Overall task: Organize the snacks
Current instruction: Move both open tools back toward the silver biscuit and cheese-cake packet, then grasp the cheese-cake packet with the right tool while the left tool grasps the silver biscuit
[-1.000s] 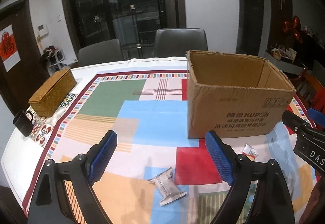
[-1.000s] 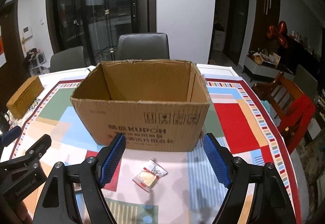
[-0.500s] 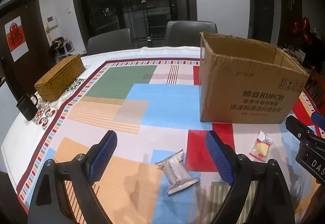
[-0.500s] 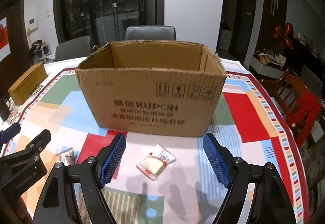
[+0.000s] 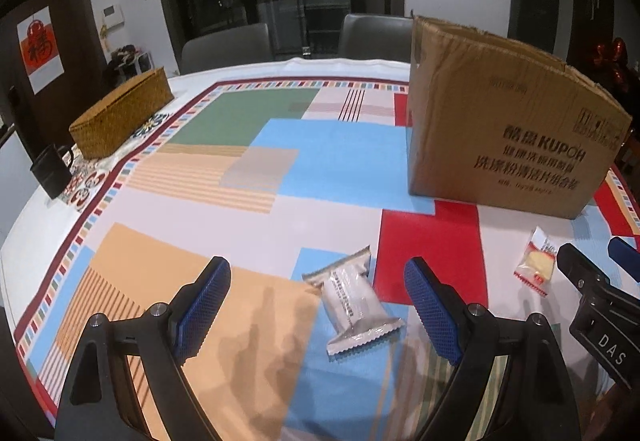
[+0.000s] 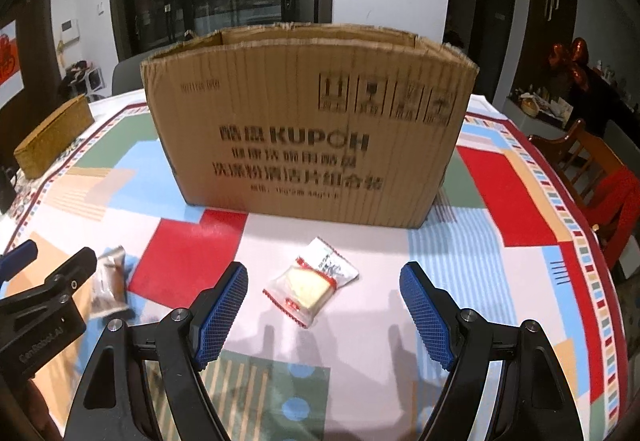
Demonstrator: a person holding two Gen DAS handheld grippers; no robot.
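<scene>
A silver-white snack packet (image 5: 352,299) lies on the patterned tablecloth, between the wide-apart blue pads of my left gripper (image 5: 318,311), which hovers open just above it. A clear packet with a yellow cake and red print (image 6: 310,287) lies before the open right gripper (image 6: 322,307), between its pads and untouched. That cake packet (image 5: 536,267) also shows at the right of the left wrist view. The open cardboard box (image 6: 308,133) stands upright just beyond both packets. Its inside is hidden.
A woven basket (image 5: 122,113) and a dark mug (image 5: 52,171) sit near the table's left edge. Grey chairs (image 5: 372,37) stand behind the table, and a wooden chair with red cloth (image 6: 600,185) is at the right. The right gripper's body (image 5: 600,313) intrudes at the left view's right edge.
Both grippers have sunk toward the table. The box and both packets look larger and nearer, and each packet now lies between its gripper's pads. The jaws kept their width.
</scene>
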